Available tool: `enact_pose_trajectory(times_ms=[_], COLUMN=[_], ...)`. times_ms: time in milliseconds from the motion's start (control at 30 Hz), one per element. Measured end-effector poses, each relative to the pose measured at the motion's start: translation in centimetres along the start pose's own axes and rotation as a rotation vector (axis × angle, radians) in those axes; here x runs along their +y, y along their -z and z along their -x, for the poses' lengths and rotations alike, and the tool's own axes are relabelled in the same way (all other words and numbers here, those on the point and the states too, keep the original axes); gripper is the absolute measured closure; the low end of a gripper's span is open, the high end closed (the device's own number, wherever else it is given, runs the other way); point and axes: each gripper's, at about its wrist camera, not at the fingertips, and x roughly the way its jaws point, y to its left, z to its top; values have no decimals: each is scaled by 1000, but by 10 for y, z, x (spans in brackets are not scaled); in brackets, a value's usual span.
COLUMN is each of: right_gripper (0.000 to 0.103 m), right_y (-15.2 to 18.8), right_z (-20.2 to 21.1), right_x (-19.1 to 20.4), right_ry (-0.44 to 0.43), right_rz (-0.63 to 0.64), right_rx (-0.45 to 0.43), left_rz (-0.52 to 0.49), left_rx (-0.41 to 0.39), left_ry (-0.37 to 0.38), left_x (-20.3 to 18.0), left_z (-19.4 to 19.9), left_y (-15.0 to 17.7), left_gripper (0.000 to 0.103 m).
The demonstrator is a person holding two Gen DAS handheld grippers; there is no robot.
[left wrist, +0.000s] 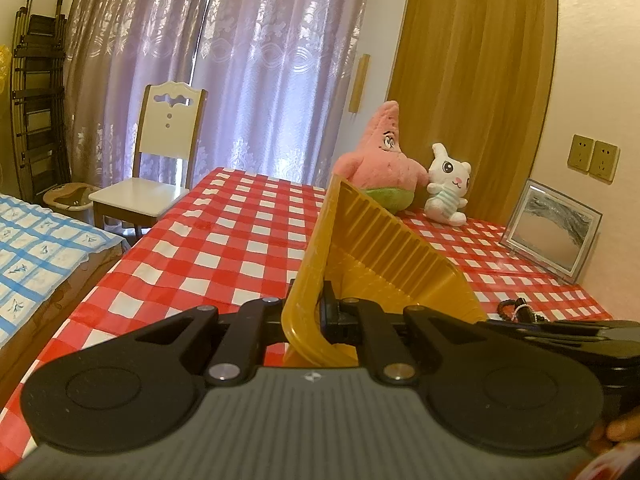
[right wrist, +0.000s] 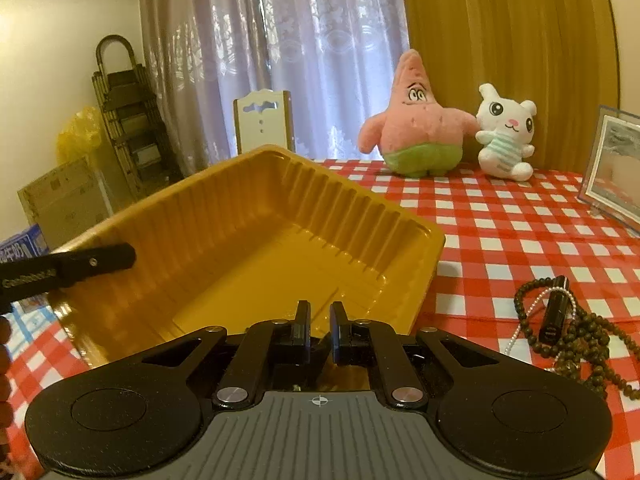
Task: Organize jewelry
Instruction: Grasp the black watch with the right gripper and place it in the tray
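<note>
My left gripper is shut on the rim of a yellow ribbed plastic tray, which stands tilted up off the table. In the right wrist view one left finger clamps the left rim of that tray, and its inside is empty. My right gripper hovers over the tray's near rim with a narrow gap between its pads and nothing pinched. To the right on the cloth lie a dark bead necklace, a thin pearly chain and a small black cylinder.
The table has a red-and-white checked cloth. A pink star plush, a white bunny plush and a picture frame stand at the back right. A white chair and a bed are on the left.
</note>
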Motion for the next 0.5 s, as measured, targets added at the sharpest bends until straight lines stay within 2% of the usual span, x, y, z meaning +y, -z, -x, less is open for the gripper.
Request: enact_pose_trajectory(times_ms=[133,500], right_gripper=[66,64], right_y=[12,48], right_z=[24,80], right_x=[-10,-68], right_ry=[31,242], right_rz=[-52,-175], right_rx=[-13,38], left_rz=[-1,3], left_rx=[1,2], left_ry=[-2,-3], left_x=[0,0], left_z=[0,1], left_y=[0,0], left_gripper=[96,96])
